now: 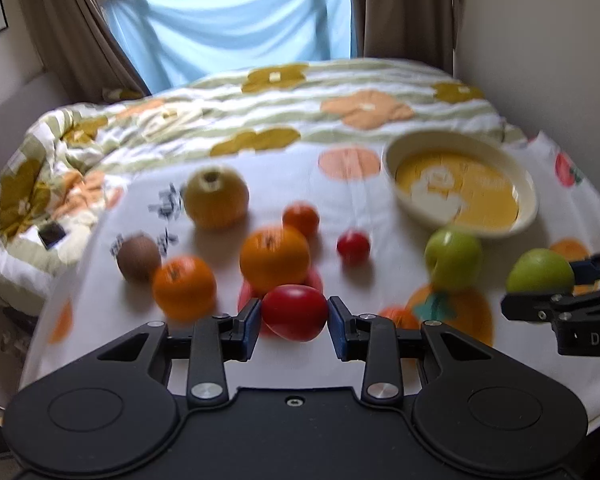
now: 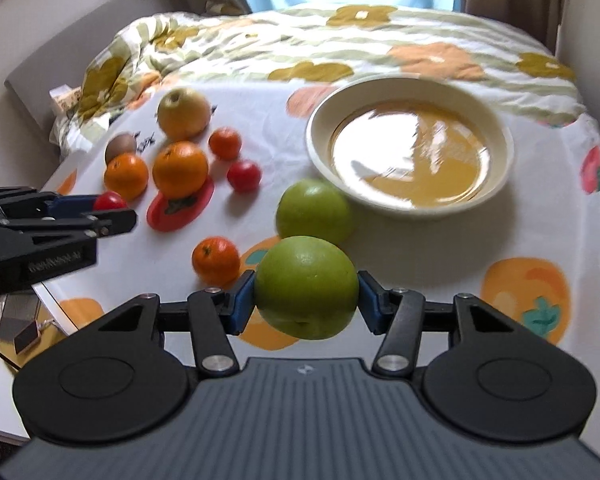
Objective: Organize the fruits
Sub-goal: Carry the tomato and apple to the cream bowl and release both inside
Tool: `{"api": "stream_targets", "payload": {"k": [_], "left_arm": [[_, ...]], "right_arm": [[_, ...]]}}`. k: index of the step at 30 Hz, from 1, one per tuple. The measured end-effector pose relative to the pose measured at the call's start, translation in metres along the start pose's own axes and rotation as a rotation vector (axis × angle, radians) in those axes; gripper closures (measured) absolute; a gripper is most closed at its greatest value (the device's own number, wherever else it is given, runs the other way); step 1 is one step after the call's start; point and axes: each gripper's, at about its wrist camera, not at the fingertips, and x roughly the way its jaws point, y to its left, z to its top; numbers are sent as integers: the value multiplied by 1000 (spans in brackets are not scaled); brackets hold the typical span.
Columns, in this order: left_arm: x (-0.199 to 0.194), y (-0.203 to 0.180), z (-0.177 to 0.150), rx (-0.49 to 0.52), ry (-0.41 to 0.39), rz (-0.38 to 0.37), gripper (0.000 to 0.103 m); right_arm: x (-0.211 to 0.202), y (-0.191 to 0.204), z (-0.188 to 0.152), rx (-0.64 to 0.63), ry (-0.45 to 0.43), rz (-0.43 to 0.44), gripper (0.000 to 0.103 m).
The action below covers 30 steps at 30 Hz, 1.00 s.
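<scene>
My left gripper (image 1: 294,318) is shut on a red tomato (image 1: 295,312), held above the table; it also shows at the left of the right wrist view (image 2: 112,208). My right gripper (image 2: 306,294) is shut on a green apple (image 2: 306,286), seen from the left wrist at the far right (image 1: 540,272). A second green apple (image 2: 314,212) lies on the cloth in front of a cream bowl (image 2: 496,120), which is empty. Oranges (image 2: 180,168), a small tomato (image 2: 244,175), a kiwi (image 2: 120,146) and a yellow pear (image 2: 183,114) lie at the left.
The table carries a white cloth (image 2: 420,248) printed with fruit. A small mandarin (image 2: 216,260) lies near my right gripper. A bed with a flowered quilt (image 2: 340,40) stands behind the table. A wall is at the right, and curtains hang at the back.
</scene>
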Motion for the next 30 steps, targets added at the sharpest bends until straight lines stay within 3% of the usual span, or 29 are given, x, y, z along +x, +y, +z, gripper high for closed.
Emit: {"api": "stream_targets", "payload": {"k": [7, 15, 24, 30], "left_arm": [[-18, -9, 52, 31, -111, -57, 64], [13, -35, 114, 133, -158, -152, 64], [93, -86, 162, 255, -92, -294, 64], [150, -117, 166, 348, -11, -333, 64]], "right_arm": [[-39, -33, 24, 41, -79, -74, 35], [-45, -78, 46, 177, -151, -164, 35], [-22, -116, 83, 293, -157, -254, 35], [7, -131, 101, 335, -143, -288, 35]]}}
